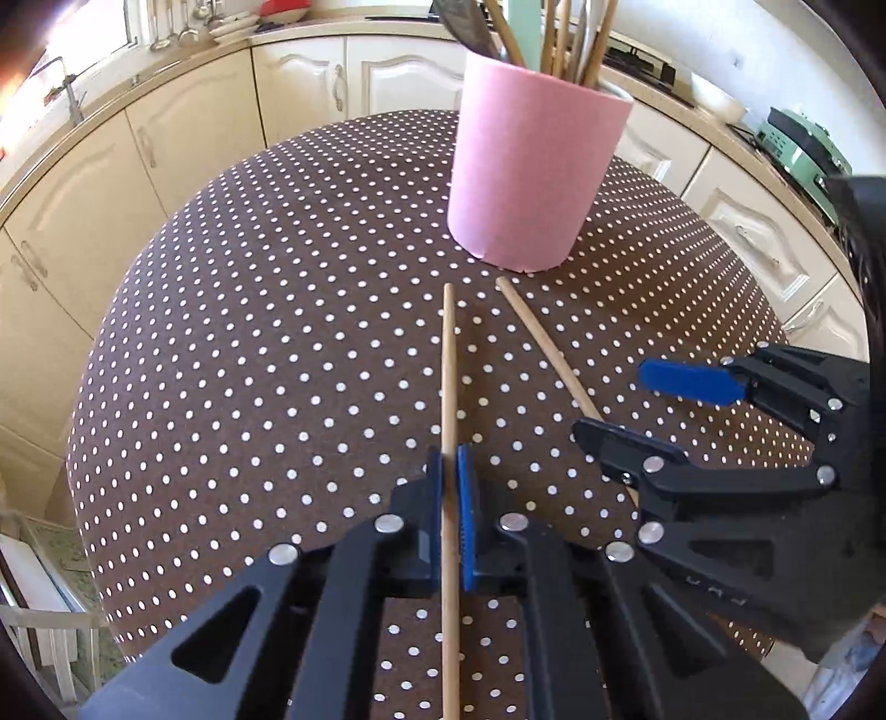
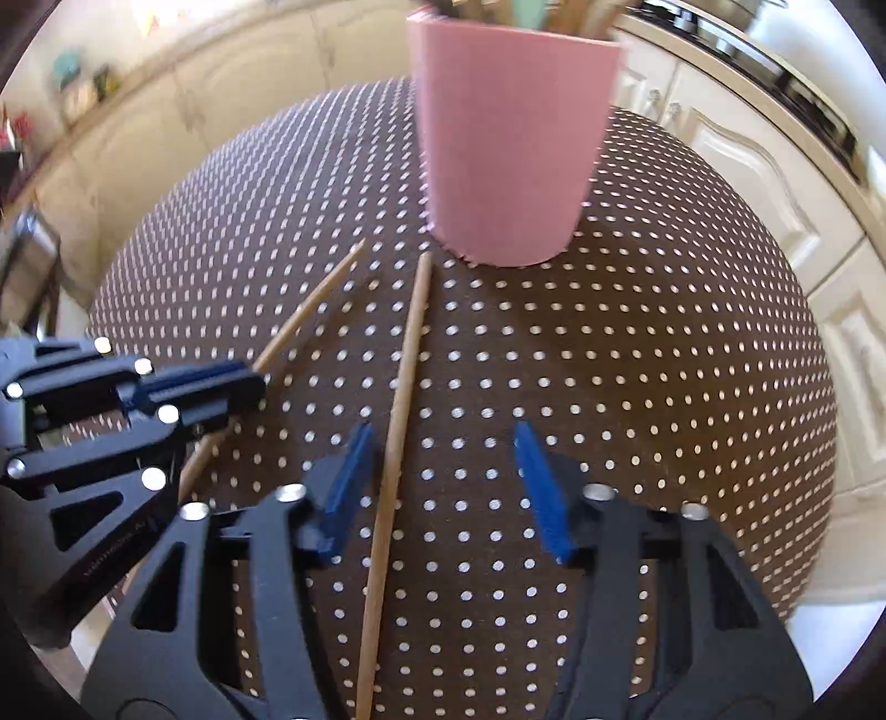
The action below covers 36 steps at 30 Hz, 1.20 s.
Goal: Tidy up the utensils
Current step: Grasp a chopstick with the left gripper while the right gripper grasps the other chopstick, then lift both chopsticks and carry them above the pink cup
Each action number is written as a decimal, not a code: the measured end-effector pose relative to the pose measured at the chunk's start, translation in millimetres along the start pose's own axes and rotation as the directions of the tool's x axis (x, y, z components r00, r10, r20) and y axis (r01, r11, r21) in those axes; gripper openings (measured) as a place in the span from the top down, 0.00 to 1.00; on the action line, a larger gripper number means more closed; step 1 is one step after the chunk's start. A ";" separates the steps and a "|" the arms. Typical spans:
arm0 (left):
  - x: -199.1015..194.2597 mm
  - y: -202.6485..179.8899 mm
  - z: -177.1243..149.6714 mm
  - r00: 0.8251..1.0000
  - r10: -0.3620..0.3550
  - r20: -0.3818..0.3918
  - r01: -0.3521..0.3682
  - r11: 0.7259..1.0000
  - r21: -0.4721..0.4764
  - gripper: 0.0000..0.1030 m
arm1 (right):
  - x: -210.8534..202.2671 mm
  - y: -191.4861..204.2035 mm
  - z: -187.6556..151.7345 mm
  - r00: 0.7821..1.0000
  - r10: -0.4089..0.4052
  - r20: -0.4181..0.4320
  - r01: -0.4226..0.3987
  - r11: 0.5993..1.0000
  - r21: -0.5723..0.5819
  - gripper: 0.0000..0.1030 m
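A pink holder (image 1: 531, 171) with several wooden utensils stands on the dotted brown table (image 1: 277, 332); it also shows in the right wrist view (image 2: 509, 144). My left gripper (image 1: 449, 471) is shut on a thin wooden stick (image 1: 448, 365) that points toward the holder. In the right wrist view this gripper (image 2: 243, 382) holds that stick (image 2: 310, 310) at the left. A second wooden stick (image 1: 545, 349) lies on the table to the right. My right gripper (image 2: 443, 443) is open, its fingers on either side of this stick (image 2: 401, 399), nearer the left finger. In the left wrist view it (image 1: 609, 399) stands open over the stick.
Cream kitchen cabinets (image 1: 310, 83) and a countertop curve around behind the table. A green appliance (image 1: 797, 144) sits on the counter at the right. Ladles (image 1: 177, 27) hang at the back left. The table edge (image 1: 88, 443) falls away on the left.
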<state>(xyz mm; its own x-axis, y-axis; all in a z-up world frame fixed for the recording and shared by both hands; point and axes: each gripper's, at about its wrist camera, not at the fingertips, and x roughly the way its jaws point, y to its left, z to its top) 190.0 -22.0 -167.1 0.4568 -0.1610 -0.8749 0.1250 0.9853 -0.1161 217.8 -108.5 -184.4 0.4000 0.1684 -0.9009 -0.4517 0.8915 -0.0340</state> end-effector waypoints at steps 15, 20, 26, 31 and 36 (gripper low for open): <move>0.1 16.4 -0.2 0.998 -0.024 0.053 0.025 0.999 -0.021 0.95 | 4.5 18.6 28.6 0.988 0.090 -0.123 -0.093 0.995 -0.018 0.94; -24.6 25.0 -6.8 0.992 -0.013 0.127 0.014 1.000 -0.008 0.95 | -12.1 10.9 14.2 0.993 0.113 -0.042 -0.114 0.993 -0.017 0.94; -56.6 27.5 -11.7 0.977 -0.026 0.210 0.029 1.000 -0.009 0.95 | -56.4 2.8 -14.0 0.978 0.166 0.130 -0.165 0.986 -0.023 0.94; -80.4 31.6 -20.1 0.955 -0.021 0.294 0.031 0.999 -0.029 0.95 | -92.0 -8.5 -29.6 0.941 0.202 0.272 -0.207 0.978 -0.013 0.94; -109.2 31.5 -23.0 0.911 -0.052 0.409 0.064 0.998 -0.015 0.95 | -119.6 -17.7 -34.5 0.889 0.218 0.402 -0.239 0.971 0.002 0.94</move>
<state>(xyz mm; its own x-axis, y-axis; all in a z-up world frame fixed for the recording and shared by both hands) 123.8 27.9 -86.1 0.7695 -0.2212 -0.5991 0.1404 0.9737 -0.1792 150.4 -158.9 -91.0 0.5775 0.5132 -0.6349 -0.5327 0.8262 0.1833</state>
